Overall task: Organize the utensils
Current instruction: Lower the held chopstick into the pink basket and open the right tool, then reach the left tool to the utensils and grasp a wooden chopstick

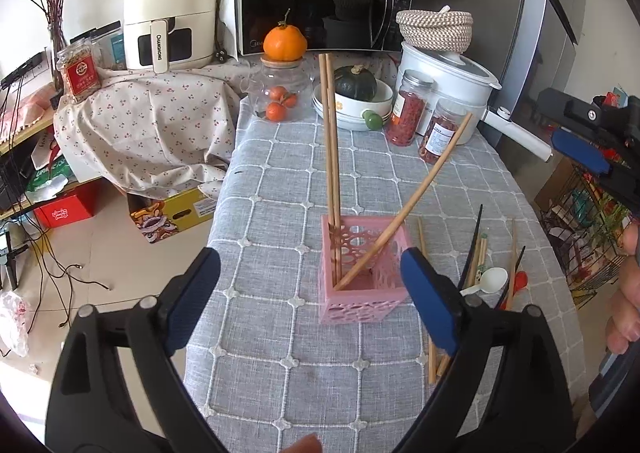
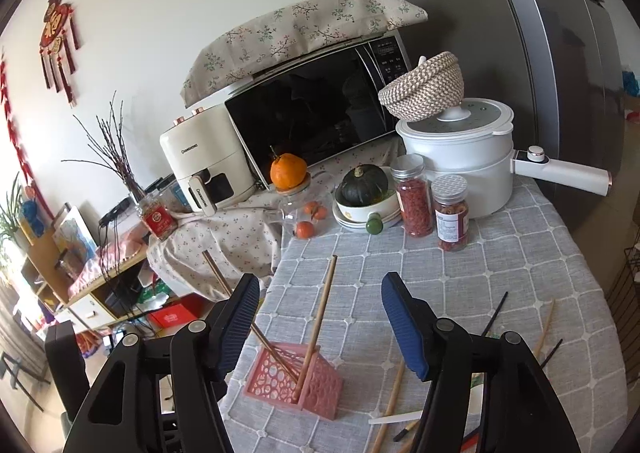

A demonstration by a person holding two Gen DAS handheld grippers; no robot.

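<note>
Both my grippers, left (image 1: 308, 285) & right (image 2: 316, 325), jaws wide, empty. Next I'd pinch one loose wooden chopstick (image 2: 390, 401) mid-shaft, drop upright into pink perforated plastic holder (image 1: 362, 285).

The bench (image 1: 280, 189) is wearing a grey checked cloth, with a pink holder (image 1: 362, 269), loose chopsticks (image 1: 432, 357), a white spoon (image 1: 490, 280), jars (image 2: 452, 213) and a white pot (image 2: 460, 149) sitting on it.

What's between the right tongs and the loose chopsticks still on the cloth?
Nothing visible. The right tongs hang open above the tablecloth; the loose chopsticks lie below and to their right, with only bare cloth between. The pink holder, three wooden chopsticks already in it, stands off to the left.
</note>
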